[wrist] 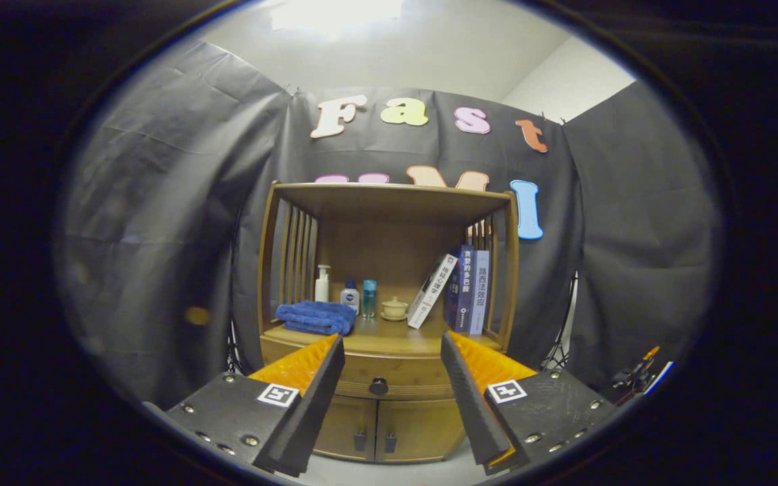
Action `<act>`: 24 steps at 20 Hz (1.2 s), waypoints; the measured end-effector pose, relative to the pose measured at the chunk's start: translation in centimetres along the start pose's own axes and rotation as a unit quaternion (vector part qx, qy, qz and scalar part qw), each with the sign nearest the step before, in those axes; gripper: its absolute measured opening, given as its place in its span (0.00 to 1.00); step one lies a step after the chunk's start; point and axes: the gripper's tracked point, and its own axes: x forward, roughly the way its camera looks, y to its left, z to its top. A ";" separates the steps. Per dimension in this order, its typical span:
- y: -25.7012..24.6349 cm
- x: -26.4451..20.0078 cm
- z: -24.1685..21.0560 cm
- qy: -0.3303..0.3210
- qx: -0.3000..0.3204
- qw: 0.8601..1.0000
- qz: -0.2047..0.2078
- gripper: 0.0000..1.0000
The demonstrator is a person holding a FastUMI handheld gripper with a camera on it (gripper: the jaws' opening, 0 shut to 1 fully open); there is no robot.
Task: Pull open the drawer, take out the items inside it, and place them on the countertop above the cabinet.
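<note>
A wooden cabinet (pixel 389 283) stands ahead against the black cloth wall. Its drawer (pixel 396 376) is closed, with a dark round knob (pixel 378 386) at its middle. The knob sits between and beyond my fingers, some way off. My gripper (pixel 392 347) is open, with nothing between its fingers. The countertop (pixel 389 337) above the drawer is the floor of an open shelf. What lies inside the drawer is hidden.
On the countertop lie a folded blue towel (pixel 316 317), a white pump bottle (pixel 322 283), two small bottles (pixel 360 295), a little lidded cup (pixel 394 308) and several books (pixel 460 290) leaning at the right. Two lower doors (pixel 389 428) sit under the drawer. A stand (pixel 564 337) flanks the cabinet.
</note>
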 end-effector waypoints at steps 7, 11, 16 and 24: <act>1.0 1.5 -0.4 -0.006 0.006 1.000 0.018 0.86; 1.3 3.6 -1.9 0.000 0.004 1.000 0.024 0.86; 1.3 8.0 -4.6 0.003 0.007 1.000 0.027 0.86; 3.6 16.0 -11.8 0.058 0.043 0.996 0.050 0.86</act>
